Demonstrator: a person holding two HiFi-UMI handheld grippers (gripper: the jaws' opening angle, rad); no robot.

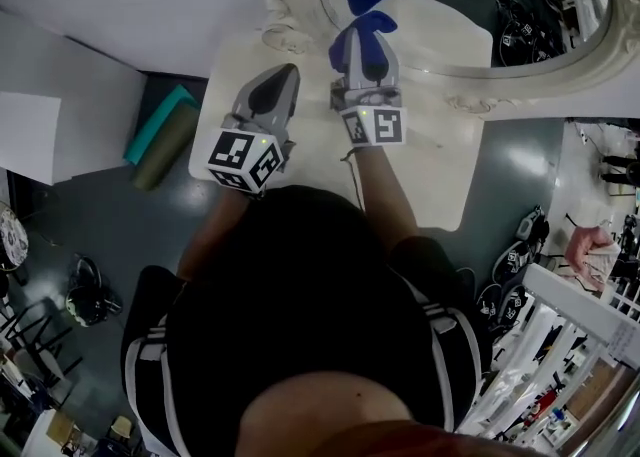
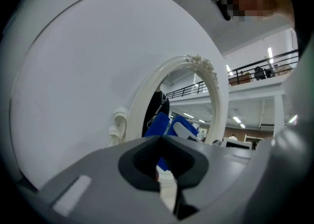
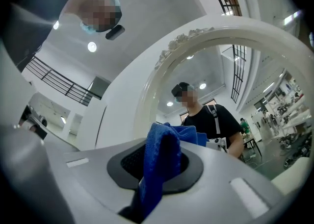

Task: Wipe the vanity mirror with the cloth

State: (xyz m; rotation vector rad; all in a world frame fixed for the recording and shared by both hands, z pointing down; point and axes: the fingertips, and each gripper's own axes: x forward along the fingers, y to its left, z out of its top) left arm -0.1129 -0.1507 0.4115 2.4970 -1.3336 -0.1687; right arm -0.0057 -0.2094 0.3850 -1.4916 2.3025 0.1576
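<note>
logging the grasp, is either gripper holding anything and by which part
The right gripper is shut on the blue cloth, pinching a bunched fold. The left gripper, jaws together, holds nothing.

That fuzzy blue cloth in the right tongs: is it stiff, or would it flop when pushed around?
Probably floppy: the fuzzy blue cloth folds and bunches where the right tongs pinch it. Likely light, since that one pinch holds it up. Its nubbly weave suggests it will drag rather than slip on the white-framed oval mirror.
</note>
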